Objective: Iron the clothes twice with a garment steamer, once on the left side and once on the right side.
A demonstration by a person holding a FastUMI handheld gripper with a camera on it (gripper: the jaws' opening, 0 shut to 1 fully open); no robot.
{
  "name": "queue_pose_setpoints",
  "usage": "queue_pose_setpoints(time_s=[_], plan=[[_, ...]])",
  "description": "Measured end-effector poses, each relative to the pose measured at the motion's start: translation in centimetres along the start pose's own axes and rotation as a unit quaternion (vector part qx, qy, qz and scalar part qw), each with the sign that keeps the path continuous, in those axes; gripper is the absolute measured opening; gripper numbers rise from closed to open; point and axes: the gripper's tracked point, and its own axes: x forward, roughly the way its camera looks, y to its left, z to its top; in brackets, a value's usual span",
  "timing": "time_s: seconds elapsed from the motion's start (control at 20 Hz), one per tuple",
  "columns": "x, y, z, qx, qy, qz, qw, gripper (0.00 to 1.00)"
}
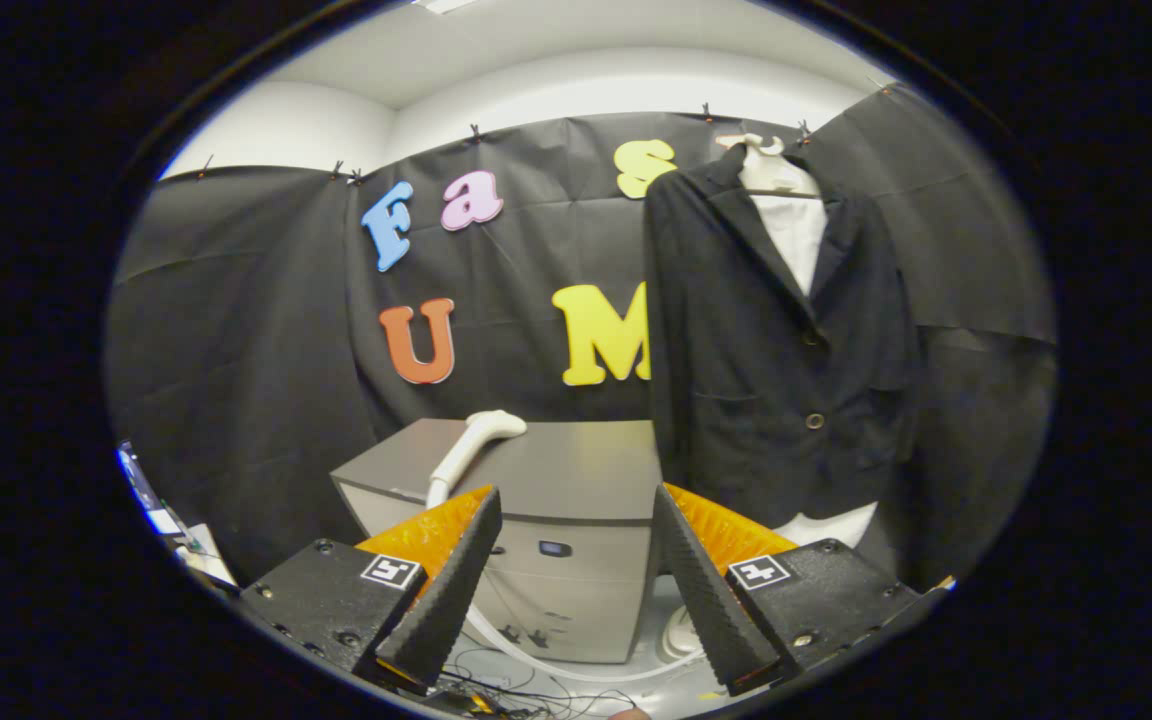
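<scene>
Black cloth walls enclose a booth around a grey cabinet (536, 480). On the cabinet's top, toward its left, lies a pale garment steamer head (471, 445), its hose trailing down the front. The gripper (576, 590) hangs short of the cabinet, fingers spread wide, holding nothing. Right of the cabinet hangs a dark jacket (776, 350), soft and limp. The steamer looks rigid, smooth and light; its slim handle seems the best place to grasp.
</scene>
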Motion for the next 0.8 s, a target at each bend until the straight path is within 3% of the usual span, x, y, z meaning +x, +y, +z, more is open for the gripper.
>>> queue_pose_setpoints(time_s=[0.15, 0.45, 0.8], plan=[[3.6, 4.1, 0.9, 0.008, 0.016, 0.035, 0.999, 0.97], [12.8, 9.9, -0.1, 0.031, 0.117, 0.081, 0.989, 0.96], [23.7, 12.5, -0.2, 0.009, 0.187, 0.065, 0.98, 0.95]])
